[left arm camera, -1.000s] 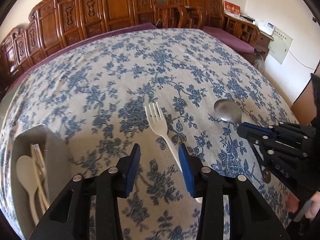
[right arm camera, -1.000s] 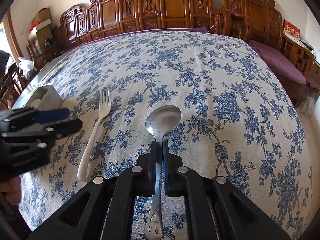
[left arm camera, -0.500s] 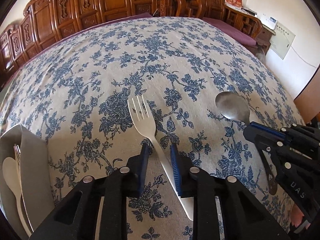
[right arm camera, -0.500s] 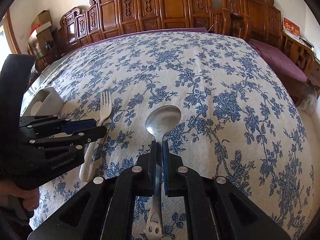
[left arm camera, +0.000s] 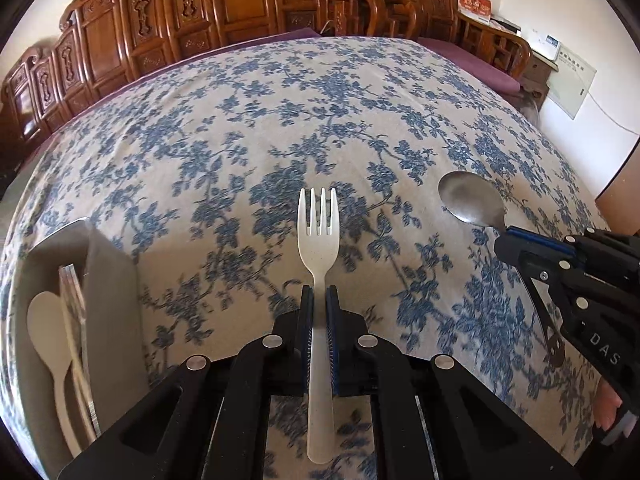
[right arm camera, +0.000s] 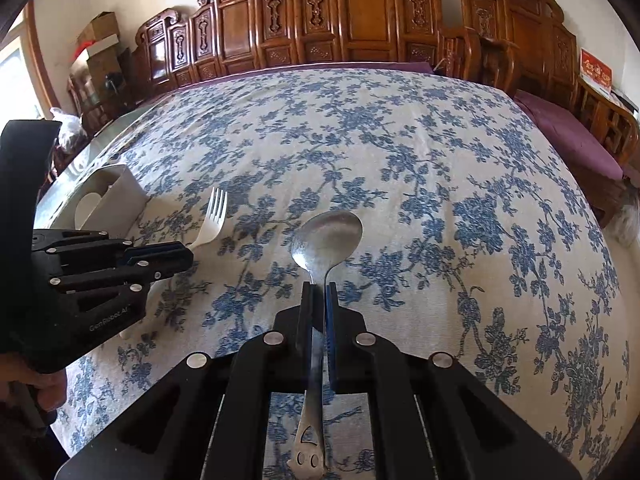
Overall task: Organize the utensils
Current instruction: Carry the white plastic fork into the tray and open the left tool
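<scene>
While both loose pieces lie low over the table, neither has reached the holder, so the sorting is judged partly done. Left wrist view: left gripper (left arm camera: 319, 300), black frame with blue-lined fingers, drawn in narrow on the neck of the fork (left arm camera: 319, 240); cream speckled plastic, matte, 4 tines, flat tapering handle running back between the fingers. Table (left arm camera: 280, 120) covered in a cream woven cloth printed with blue floral sprays. Utensil holder (left arm camera: 108, 280) at left: grey, smooth, straight-walled, already holding 1 cream plastic spoon (left arm camera: 44, 320) and slim pale sticks, possibly chopsticks; cannot tell for certain. Right gripper (left arm camera: 508, 246) at right edge, clamped on the metal spoon (left arm camera: 470, 200). Right wrist view: right gripper (right arm camera: 319, 300) pinched tight on the thin neck of the metal spoon (right arm camera: 328, 236); polished steel, oval bowl, handle end pierced with a face-like cut-out. Fork (right arm camera: 214, 216) and left gripper (right arm camera: 176, 258) at left, utensil holder (right arm camera: 116, 200) just beyond. Carved brown wooden chairs (right arm camera: 360, 20) line the far side. Remaining: carry 2 pieces to the holder.
</scene>
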The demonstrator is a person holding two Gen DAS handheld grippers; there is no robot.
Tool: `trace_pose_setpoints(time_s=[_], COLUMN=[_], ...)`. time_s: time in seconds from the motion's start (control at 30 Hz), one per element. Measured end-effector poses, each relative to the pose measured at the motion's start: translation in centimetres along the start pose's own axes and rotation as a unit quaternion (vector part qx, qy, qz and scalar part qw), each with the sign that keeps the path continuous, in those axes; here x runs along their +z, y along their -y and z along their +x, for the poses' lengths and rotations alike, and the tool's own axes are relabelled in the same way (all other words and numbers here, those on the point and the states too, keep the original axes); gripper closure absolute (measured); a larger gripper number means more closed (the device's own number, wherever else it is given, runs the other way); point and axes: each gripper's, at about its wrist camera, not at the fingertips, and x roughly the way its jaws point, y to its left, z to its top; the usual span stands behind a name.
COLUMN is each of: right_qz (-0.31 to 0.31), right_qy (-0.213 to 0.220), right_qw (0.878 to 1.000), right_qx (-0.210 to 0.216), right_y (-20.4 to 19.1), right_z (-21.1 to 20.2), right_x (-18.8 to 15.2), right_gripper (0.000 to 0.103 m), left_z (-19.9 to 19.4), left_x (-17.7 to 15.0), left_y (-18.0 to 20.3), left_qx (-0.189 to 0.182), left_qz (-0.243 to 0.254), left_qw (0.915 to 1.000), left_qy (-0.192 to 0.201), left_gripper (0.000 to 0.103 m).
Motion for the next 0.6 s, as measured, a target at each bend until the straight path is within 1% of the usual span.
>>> trace_pose_setpoints(time_s=[0.37,0.6], right_qz=[-0.03,-0.045], right_qy=[-0.004,-0.011], right_qw=[0.999,0.999], right_qx=[0.019,0.023], right_y=[-3.7,-5.5], right_z=[-0.2,0.0], right_x=[-0.7,-1.3], right_gripper=[0.096,0.096], left_z=[-4.4,-7.2], left_x=[-1.7,-2.2], left_y=[-2.4,-4.3], left_qx=[0.013,0.018], left_qz=[-0.003,-0.012], left_qw=[0.9996,0.9989], left_qy=[0.024,0.042], left_gripper=[0.097,0.097])
